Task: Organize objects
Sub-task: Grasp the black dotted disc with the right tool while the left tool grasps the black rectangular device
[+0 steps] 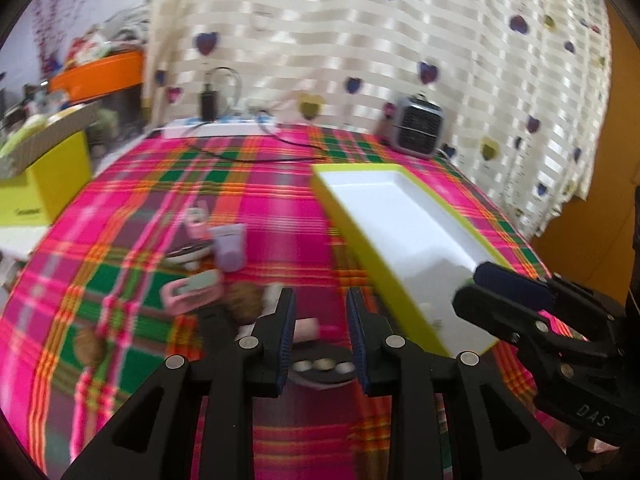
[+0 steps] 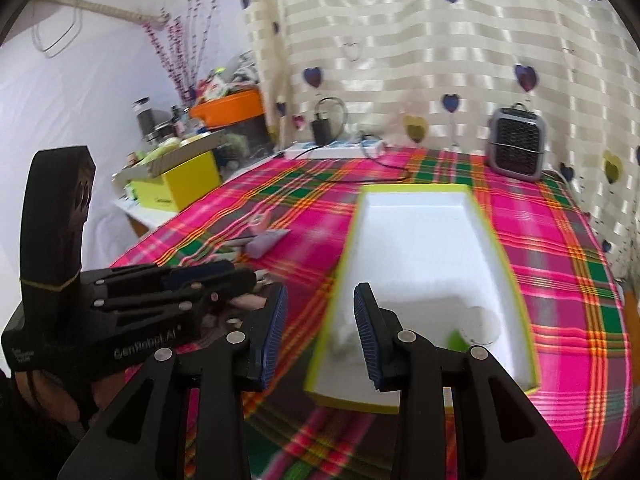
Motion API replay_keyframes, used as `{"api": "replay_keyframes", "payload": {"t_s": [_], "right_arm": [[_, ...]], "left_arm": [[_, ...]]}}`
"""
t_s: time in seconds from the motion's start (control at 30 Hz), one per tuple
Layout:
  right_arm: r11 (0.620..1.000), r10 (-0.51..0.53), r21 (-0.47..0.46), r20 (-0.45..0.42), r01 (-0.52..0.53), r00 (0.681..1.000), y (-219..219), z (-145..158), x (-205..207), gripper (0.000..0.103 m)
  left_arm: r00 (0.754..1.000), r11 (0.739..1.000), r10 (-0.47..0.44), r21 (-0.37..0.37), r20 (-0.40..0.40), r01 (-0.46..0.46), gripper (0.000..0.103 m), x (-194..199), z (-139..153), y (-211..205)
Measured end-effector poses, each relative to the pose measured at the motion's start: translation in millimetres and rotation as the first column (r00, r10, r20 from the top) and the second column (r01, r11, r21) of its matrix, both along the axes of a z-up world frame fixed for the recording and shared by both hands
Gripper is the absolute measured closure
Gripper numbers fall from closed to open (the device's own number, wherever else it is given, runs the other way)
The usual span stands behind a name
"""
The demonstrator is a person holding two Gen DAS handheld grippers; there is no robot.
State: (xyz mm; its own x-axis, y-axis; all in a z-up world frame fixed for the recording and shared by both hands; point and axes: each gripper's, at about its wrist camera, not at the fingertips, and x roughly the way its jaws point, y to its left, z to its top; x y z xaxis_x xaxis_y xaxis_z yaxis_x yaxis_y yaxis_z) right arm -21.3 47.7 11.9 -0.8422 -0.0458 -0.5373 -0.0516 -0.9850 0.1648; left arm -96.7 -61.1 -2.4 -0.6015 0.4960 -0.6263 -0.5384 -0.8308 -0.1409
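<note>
A white tray with a lime rim (image 1: 404,232) (image 2: 424,256) lies on the plaid cloth; a small white and green thing (image 2: 476,330) sits in its near end. Small items lie left of it: a lilac container (image 1: 230,246), pink cases (image 1: 192,292) (image 1: 196,224), two brown round things (image 1: 244,300) (image 1: 90,344) and a small pink item (image 1: 306,326). My left gripper (image 1: 320,316) is open and empty above these items. My right gripper (image 2: 320,312) is open and empty over the tray's near left corner; it also shows in the left wrist view (image 1: 492,284).
A grey mini fan (image 1: 418,126) (image 2: 516,144), a white power strip with a black charger (image 1: 216,124) (image 2: 334,148) and a black cable stand at the back. A yellow box (image 1: 44,184) (image 2: 180,178) and an orange tub (image 2: 228,108) stand off the left edge.
</note>
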Motion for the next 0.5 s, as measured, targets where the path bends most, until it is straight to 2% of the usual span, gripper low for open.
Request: {"api": "replay_keyframes", "payload": {"t_s": [0.17,0.33,0.5], "right_arm": [[0.998,0.057,0.001,0.013,-0.057,0.998,-16,-5,-9,0.067],[0.995,0.096,0.000,0.025,-0.096,0.995,-27,-9,-16,0.067],[0.993,0.121,0.004,0.044,-0.122,0.992,-35,-14,-21,0.067]], "left_arm": [[0.998,0.998,0.061,-0.011,0.014,-0.060,0.079,-7,-6,-21],[0.996,0.996,0.087,-0.014,0.011,-0.086,0.078,-9,-9,-33],[0.993,0.994,0.107,-0.028,0.044,-0.106,0.077,-14,-20,-40]]}}
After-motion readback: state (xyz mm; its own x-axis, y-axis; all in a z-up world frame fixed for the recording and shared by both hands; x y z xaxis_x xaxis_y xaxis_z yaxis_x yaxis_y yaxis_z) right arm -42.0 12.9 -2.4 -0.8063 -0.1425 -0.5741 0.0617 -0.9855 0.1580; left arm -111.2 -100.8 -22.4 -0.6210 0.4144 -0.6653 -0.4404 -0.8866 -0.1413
